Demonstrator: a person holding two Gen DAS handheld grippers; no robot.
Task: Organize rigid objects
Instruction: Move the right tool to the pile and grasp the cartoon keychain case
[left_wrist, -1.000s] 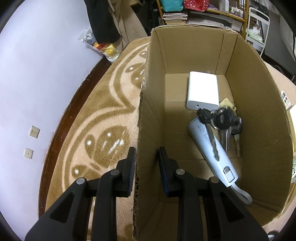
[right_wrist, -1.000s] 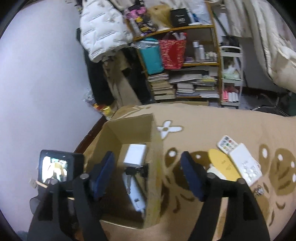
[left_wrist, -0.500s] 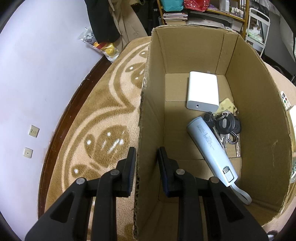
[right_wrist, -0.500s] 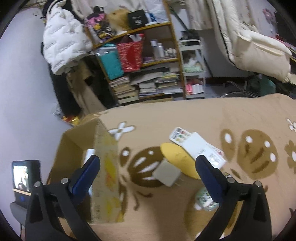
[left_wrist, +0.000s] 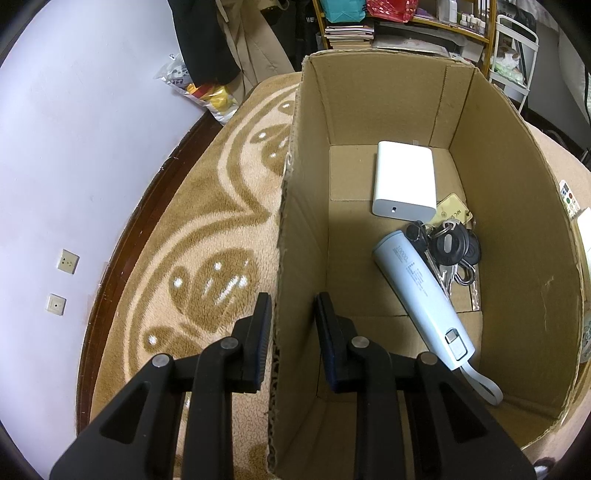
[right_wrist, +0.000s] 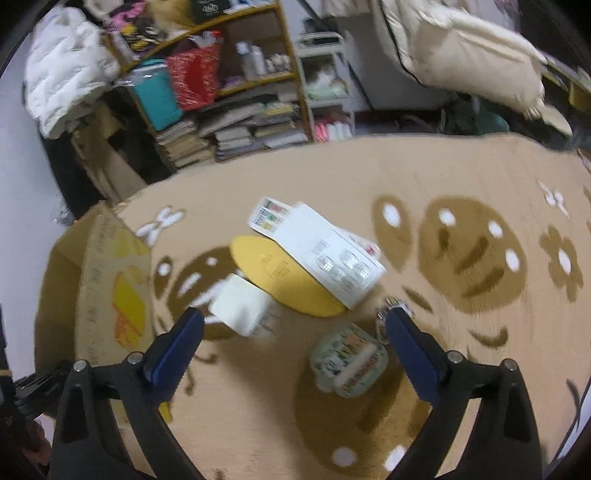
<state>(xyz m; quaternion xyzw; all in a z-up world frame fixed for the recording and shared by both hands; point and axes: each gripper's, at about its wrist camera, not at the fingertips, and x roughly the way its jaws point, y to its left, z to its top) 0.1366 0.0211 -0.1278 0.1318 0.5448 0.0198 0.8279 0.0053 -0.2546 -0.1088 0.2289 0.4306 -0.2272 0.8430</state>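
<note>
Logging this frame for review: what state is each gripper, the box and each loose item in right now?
Left gripper: shut on the box wall.
Right gripper: open, empty, above the rug.
Cardboard box: open-topped, upright.
White power bank: flat in box.
Blue power bank: lying in box.
Keys: in box, beside blue power bank.
Small jar: on rug, outside box.

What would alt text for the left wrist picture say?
A black tool grips the near wall of an open cardboard box on a patterned rug. Inside lie a white power bank, a pale blue power bank and keys.
</note>
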